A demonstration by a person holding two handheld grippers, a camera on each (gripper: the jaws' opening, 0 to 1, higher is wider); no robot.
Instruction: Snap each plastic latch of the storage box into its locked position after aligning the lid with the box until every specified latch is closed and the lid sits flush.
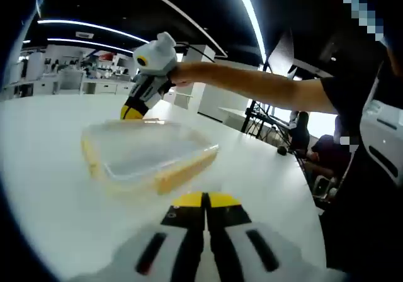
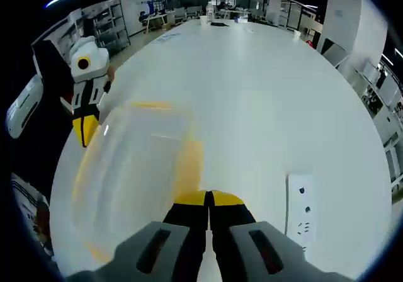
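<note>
A clear storage box (image 1: 146, 151) with its lid on and yellow latches lies on the white table (image 1: 44, 169). My left gripper (image 1: 204, 199) is shut just short of the box's near yellow side latch (image 1: 181, 175), with nothing between its fingers. The right gripper (image 1: 131, 112) comes in from the far side, held by a person's hand, its yellow tips at the box's far edge. In the right gripper view the box (image 2: 129, 169) lies ahead to the left. My right gripper (image 2: 208, 198) is shut beside a yellow latch (image 2: 189, 162). The left gripper (image 2: 82, 129) stands at the box's far left.
A white power strip (image 2: 300, 214) lies on the table (image 2: 264, 93) right of my right gripper. The person's arm (image 1: 252, 84) reaches over the table's right side. Shelves and desks (image 2: 208, 11) stand far behind, and chairs and a stand (image 1: 296, 137) past the table's edge.
</note>
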